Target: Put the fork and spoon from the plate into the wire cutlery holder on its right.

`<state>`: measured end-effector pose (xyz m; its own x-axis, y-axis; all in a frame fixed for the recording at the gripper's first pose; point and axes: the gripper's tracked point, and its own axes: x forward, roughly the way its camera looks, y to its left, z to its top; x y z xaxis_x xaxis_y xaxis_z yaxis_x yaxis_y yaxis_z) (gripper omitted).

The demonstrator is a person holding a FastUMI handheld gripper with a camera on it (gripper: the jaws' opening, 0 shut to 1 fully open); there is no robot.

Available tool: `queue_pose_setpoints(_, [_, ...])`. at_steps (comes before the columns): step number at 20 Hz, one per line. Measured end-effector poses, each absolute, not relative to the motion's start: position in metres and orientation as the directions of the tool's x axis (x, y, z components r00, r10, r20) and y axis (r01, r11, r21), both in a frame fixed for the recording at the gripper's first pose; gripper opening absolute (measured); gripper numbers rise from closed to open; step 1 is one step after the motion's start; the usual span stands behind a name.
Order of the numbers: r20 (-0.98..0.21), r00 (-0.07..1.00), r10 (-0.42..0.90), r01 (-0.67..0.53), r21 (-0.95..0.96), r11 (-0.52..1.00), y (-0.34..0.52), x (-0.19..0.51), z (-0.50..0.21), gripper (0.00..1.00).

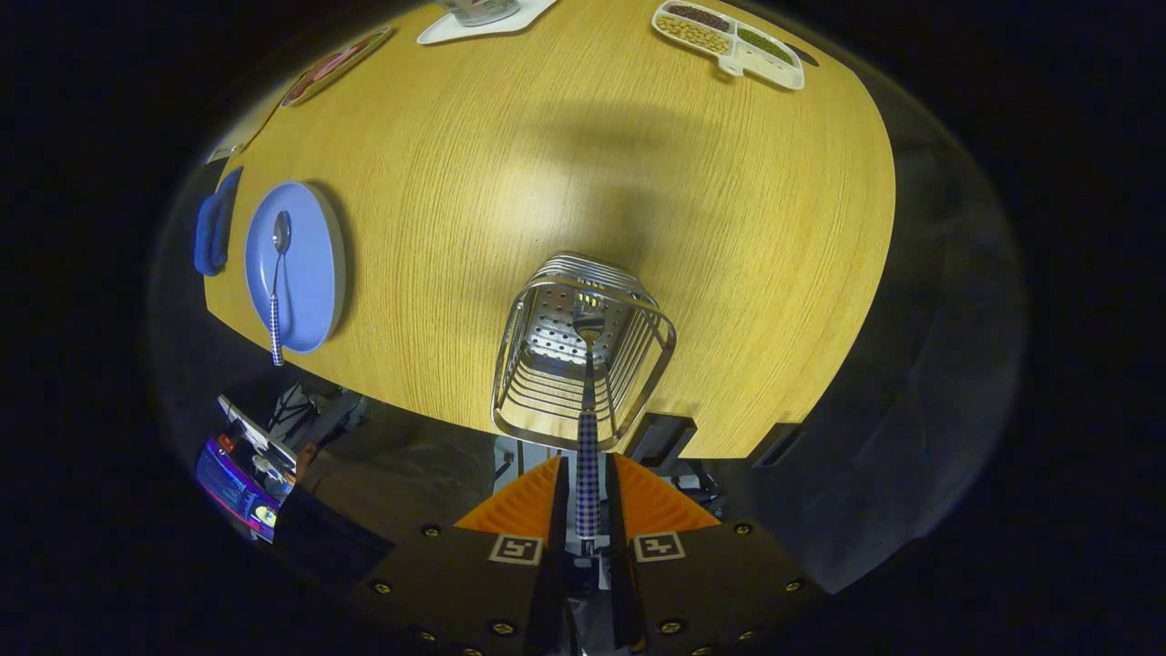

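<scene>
My gripper (588, 497) is shut on the checked handle of the fork (588, 428). The fork points ahead and down, its metal head inside the wire cutlery holder (537, 364), which stands on the wooden table just beyond my fingers. Far off to the left lies the blue plate (314, 264) near the table's edge. The spoon (278, 273) rests on that plate, bowl away from me, its checked handle sticking out over the plate's near rim.
A blue cloth (211, 232) lies left of the plate. At the table's far side sit a divided white tray of food (729, 41), a white mat with a glass (483, 18) and a picture mat (332, 64). Below the table edge is a lit screen (232, 487).
</scene>
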<state>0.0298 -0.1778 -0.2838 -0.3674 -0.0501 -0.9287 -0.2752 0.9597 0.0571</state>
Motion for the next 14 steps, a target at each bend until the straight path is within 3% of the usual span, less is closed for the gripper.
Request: queue_pose_setpoints(14, [-0.973,-0.229,-0.018,-0.291,0.051,0.955,-0.090,0.022,-0.246,0.22])
